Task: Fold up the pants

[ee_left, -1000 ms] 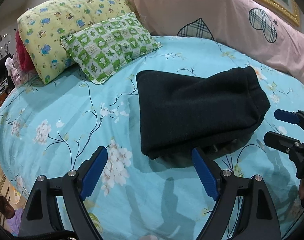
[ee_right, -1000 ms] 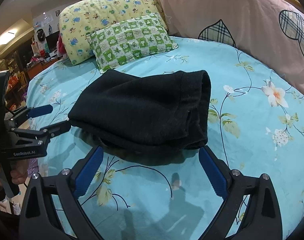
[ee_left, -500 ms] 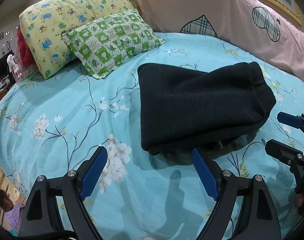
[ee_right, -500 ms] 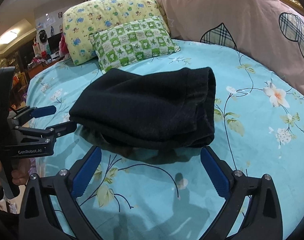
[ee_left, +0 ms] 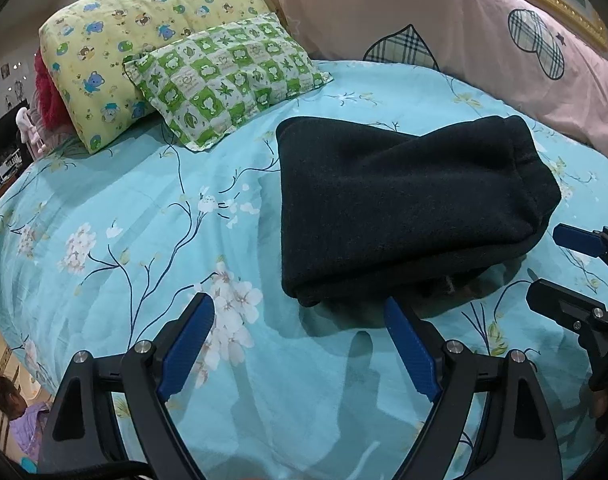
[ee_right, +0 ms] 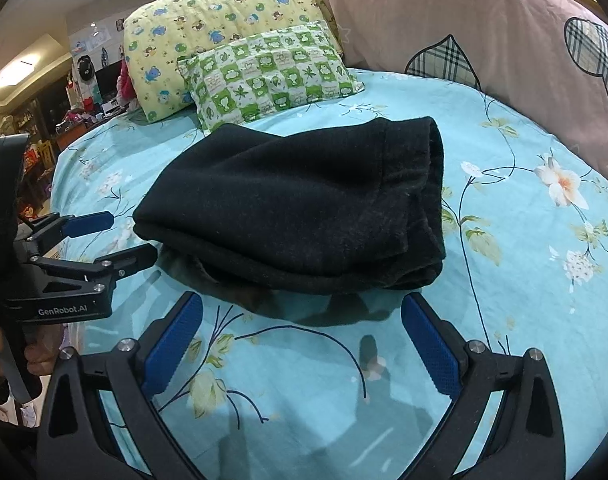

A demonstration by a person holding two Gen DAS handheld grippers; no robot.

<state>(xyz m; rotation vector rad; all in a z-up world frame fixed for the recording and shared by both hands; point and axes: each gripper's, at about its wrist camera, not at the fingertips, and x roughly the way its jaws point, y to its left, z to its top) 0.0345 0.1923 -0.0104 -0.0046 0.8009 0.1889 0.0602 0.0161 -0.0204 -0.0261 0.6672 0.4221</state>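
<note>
The left gripper (ee_left: 295, 322) hangs with its blue pads spread wide and nothing between them, poised over the bedsheet (ee_left: 115, 208) just short of the near-left corner of the black pants (ee_left: 400, 200); the right gripper (ee_right: 301, 322) stands the same way, jaws apart and empty, in front of the near edge of the same bundle. Both sitting off the cloth suggests the fold is judged finished, or that a last tuck is being weighed. The pants lie as a compact stacked rectangle in the middle of the bed, waistband end rolled over on the right, with a sliver of a lower layer peeking out along the near edge, which is where any tidying would go. Open sheet surrounds the bundle on the near and left sides, giving free room to slide pads under an edge. Farther back, the green checked pillow (ee_left: 223, 80) is near the far-left corner, and the pink quilt (ee_left: 444, 8) crowds the far right.
</note>
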